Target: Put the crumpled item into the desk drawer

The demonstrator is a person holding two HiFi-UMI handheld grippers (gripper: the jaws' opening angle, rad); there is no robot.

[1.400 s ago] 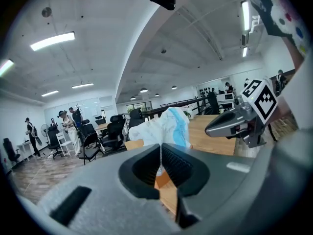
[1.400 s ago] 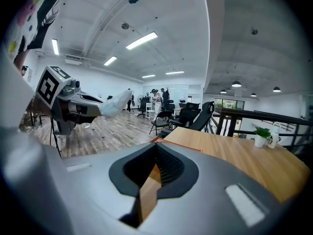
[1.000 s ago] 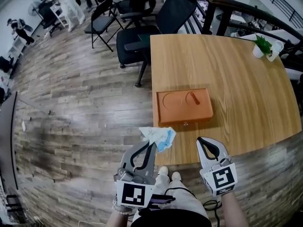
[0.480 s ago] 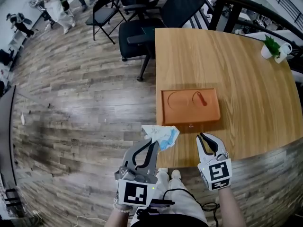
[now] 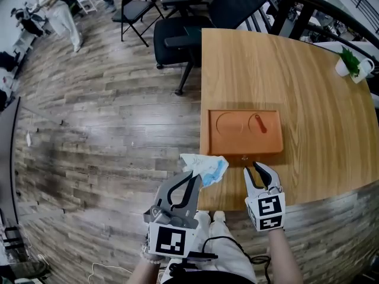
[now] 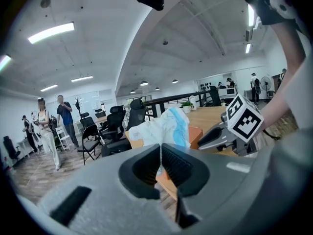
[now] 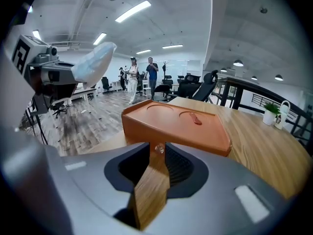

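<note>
My left gripper (image 5: 192, 178) is shut on a crumpled white and blue item (image 5: 206, 167), held off the table's near left corner. In the left gripper view the crumpled item (image 6: 164, 127) sticks up past the closed jaws. An orange desk drawer box (image 5: 243, 138) sits on the wooden table (image 5: 308, 81), with a small knob (image 5: 244, 158) on its front. My right gripper (image 5: 261, 169) is open by a narrow gap, right in front of the knob (image 7: 158, 149), which shows between its tips. A small red piece (image 5: 258, 123) lies on the box top.
A black office chair (image 5: 201, 16) stands at the table's far left corner. A potted plant and white cup (image 5: 350, 64) sit at the far right edge. Folding chairs and people stand further back on the wood floor (image 5: 106, 117).
The right gripper has moved forward to the drawer knob and its jaws have narrowed. The left gripper has kept the crumpled item and come slightly closer to the table.
</note>
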